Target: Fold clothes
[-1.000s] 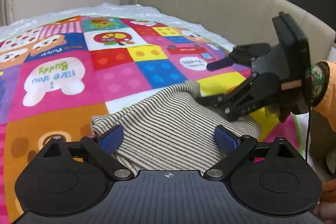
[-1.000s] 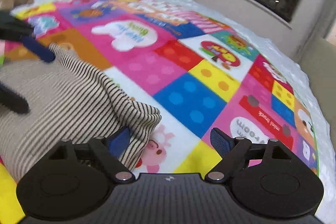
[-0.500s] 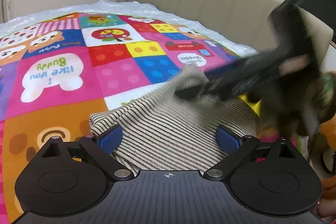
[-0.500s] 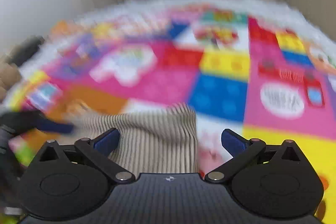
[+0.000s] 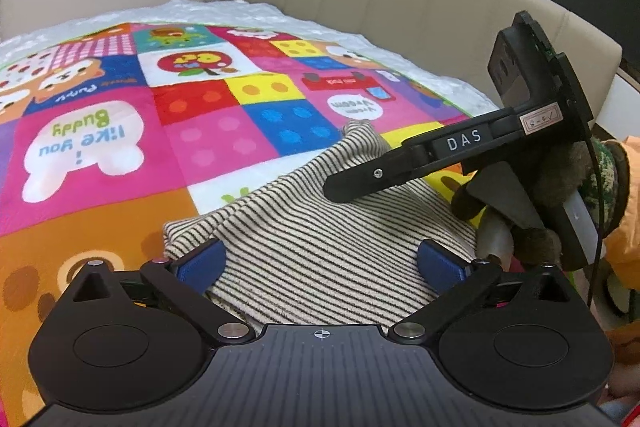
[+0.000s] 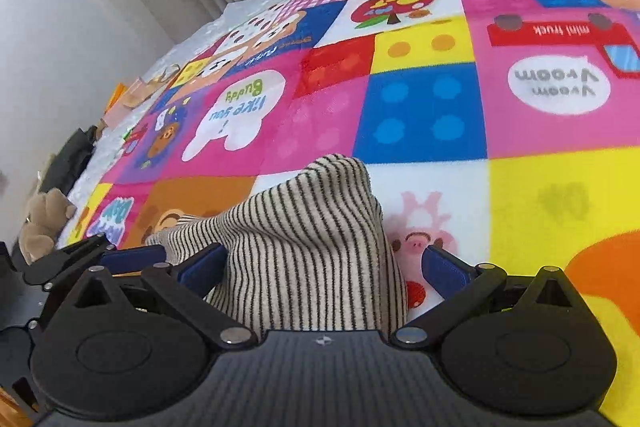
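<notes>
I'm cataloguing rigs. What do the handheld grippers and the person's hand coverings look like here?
Both are black plastic with blue finger pads. The right gripper carries a white "DAS" label, a small sticker and a thin black cable. The right hand wears a dark brown fuzzy glove, with a green patterned cuff and an orange sleeve.

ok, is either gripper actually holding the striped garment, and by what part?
Nothing is held. The left gripper and right gripper both stand wide open over the striped garment; the left's jaws are opening. The blue pads press no cloth.

Right gripper point(image 5: 340, 193) rolled flat over striped garment point(image 5: 320, 247), jaws widened.
</notes>
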{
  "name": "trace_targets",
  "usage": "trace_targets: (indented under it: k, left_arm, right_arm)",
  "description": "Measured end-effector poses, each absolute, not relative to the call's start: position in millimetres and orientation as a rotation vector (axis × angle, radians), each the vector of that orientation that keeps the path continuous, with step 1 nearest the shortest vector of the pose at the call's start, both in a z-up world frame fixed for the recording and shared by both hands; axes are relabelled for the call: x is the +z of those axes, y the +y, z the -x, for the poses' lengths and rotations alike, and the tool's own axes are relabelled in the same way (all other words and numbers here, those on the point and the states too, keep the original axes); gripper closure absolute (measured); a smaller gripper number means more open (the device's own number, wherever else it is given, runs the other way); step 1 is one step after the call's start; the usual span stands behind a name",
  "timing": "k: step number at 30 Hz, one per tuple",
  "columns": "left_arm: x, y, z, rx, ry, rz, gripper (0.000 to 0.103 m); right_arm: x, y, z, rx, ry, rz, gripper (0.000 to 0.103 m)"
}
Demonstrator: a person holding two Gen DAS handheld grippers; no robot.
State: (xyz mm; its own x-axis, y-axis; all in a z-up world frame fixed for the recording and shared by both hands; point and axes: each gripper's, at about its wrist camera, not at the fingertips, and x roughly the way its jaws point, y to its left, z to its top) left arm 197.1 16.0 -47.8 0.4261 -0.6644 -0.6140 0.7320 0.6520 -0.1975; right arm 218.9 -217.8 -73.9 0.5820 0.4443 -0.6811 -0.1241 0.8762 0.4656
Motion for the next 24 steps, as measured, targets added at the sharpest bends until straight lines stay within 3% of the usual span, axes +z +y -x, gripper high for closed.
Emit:
trace_targets:
  k: [8,16,17,20,24]
  left_arm:
    - [-43,14,-201,-0.885,0.733,-0.122,0.0]
    - [6,41,-214,-0.962,0.658,-0.072,0.0]
    - [6,42,-223,-0.955,0.66,-0.054,0.0]
    - [-12,45,-263,-0.951,0.74,0.1,0.0]
    - [-57,51,-318,-0.884,0.897,0.299,0.0]
  right_arm:
    - [-76,-232,-216,0.43,0.899,-0.496,0.0]
    - [-45,-270,-110,0.471,0.854,-0.5,0.0]
    - [-47,-270,-99,0.498,0.881,-0.514,0.001]
    - [-58,-256,-76,0.583,0.959,-0.578,0.018]
    - [-83,-234,-83,0.62,1.037,-0.733,0.018]
